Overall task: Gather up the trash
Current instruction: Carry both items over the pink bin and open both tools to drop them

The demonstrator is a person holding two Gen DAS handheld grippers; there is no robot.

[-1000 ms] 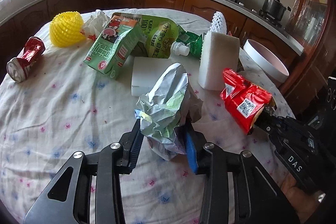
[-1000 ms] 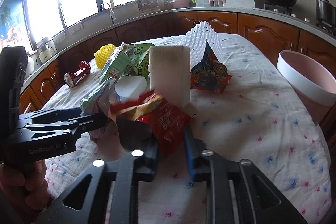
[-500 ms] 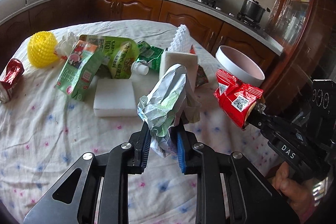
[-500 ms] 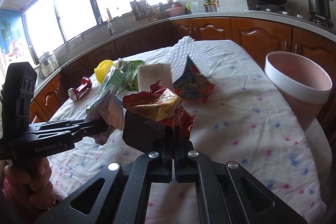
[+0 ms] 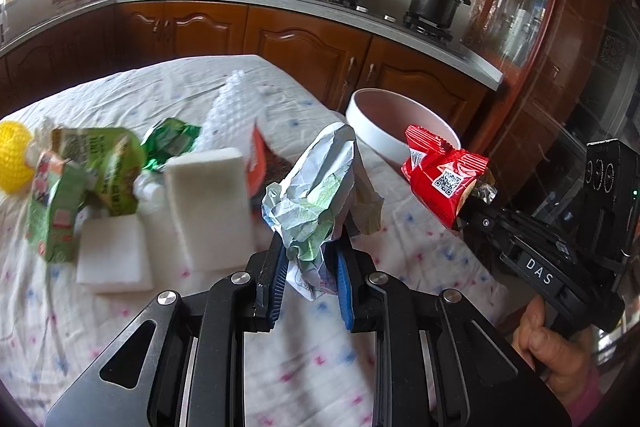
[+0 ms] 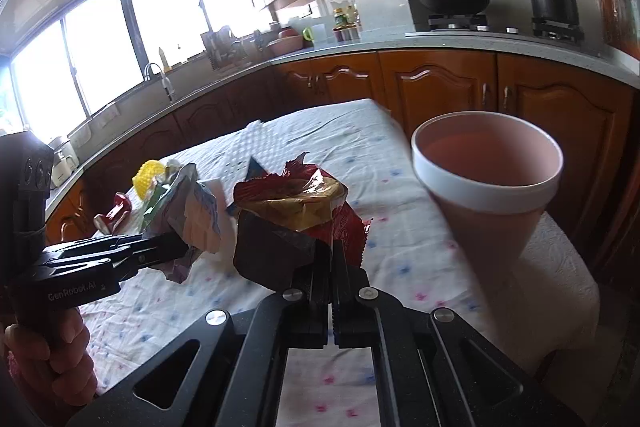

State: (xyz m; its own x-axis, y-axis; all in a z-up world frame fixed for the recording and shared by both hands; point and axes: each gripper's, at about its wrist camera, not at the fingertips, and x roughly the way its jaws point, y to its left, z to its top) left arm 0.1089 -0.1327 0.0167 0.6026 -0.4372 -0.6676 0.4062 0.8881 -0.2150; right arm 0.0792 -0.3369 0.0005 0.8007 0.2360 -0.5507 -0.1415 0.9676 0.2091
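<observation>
Left gripper [image 5: 308,267] clamps a crumpled foil bag [image 5: 320,195], held above the table [image 5: 420,259]. Right gripper [image 6: 332,263] pinches a red wrapper [image 6: 304,199], jaws nearly touching. Pink bin [image 6: 486,163] stands off the table's edge at 2 o'clock; bare cloth lies between. Foam blocks [image 5: 208,211] crowd 10 o'clock.

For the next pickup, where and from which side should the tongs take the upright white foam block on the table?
Grip the upright white foam block across its narrow thickness near the top edge, coming from above. It stands on end with broad flat faces, so its thin dimension probably suits the jaws best. A flat foam slab lies at its foot and a red wrapper crowds one side, so low approaches look cramped.
</observation>
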